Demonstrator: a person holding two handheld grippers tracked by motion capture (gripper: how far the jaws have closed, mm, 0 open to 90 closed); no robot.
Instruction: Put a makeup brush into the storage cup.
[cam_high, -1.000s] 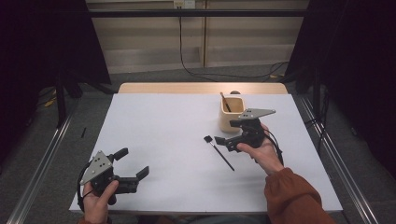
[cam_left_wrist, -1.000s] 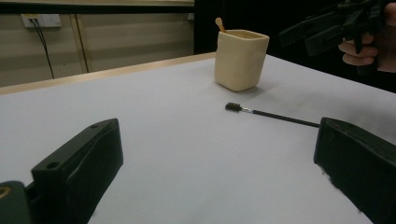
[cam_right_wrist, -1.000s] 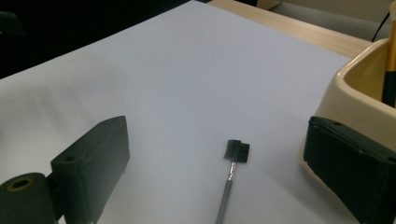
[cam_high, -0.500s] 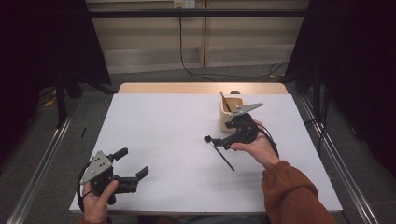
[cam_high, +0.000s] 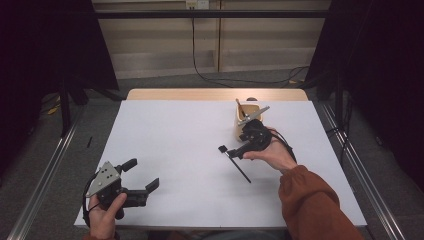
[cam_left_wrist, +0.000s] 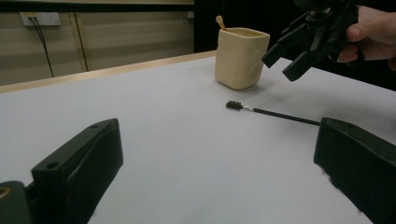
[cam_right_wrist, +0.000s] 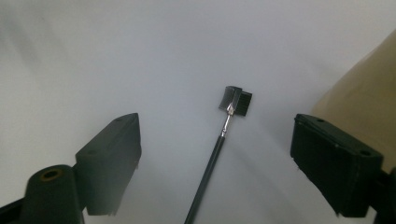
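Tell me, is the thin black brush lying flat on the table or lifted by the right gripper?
Lying flat. The brush rests on the white table between the open right gripper jaws, untouched.

A rectangular table with a white top (cam_high: 175, 145) and a pale wooden far edge carries two things: a cream, squarish ceramic cup (cam_high: 245, 125) standing upright toward the far right, and a thin black-handled brush (cam_high: 235, 162) lying flat just beside it, nearer the person
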